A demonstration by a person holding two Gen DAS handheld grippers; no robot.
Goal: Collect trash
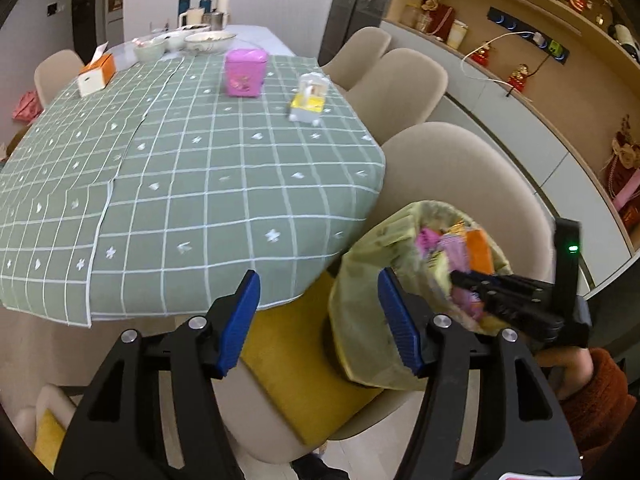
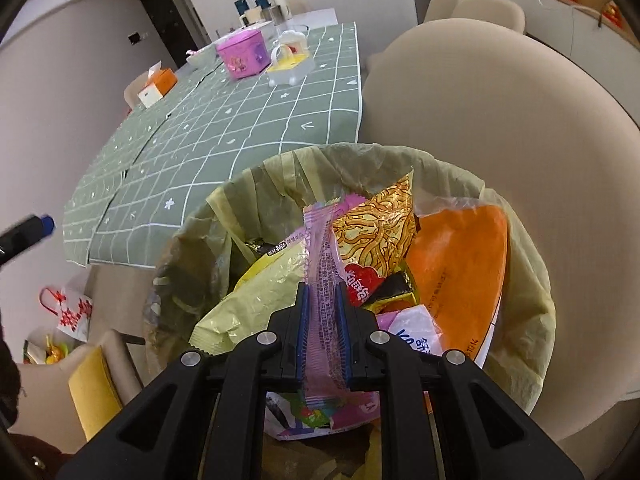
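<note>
A bin lined with a pale yellow-green bag (image 2: 520, 280) stands on a beige chair and holds several wrappers, among them an orange one (image 2: 460, 264) and a yellow noodle packet (image 2: 380, 216). My right gripper (image 2: 323, 296) hangs over the bin's mouth, shut on a long pink wrapper (image 2: 320, 248) that sticks up between its blue pads. In the left wrist view the same bin (image 1: 360, 320) sits at the lower right, with the right gripper (image 1: 460, 280) reaching into it. My left gripper (image 1: 318, 300) is open with nothing between its fingers, above the chair's yellow cushion (image 1: 288, 360) at the table's edge.
A table under a green checked cloth (image 1: 180, 184) carries a pink box (image 1: 244, 72), a white-and-yellow toy (image 1: 308, 100), an orange tissue box (image 1: 96, 74) and bowls at the far end. Beige chairs (image 1: 400, 84) line the right side. Shelves with ornaments run along the wall.
</note>
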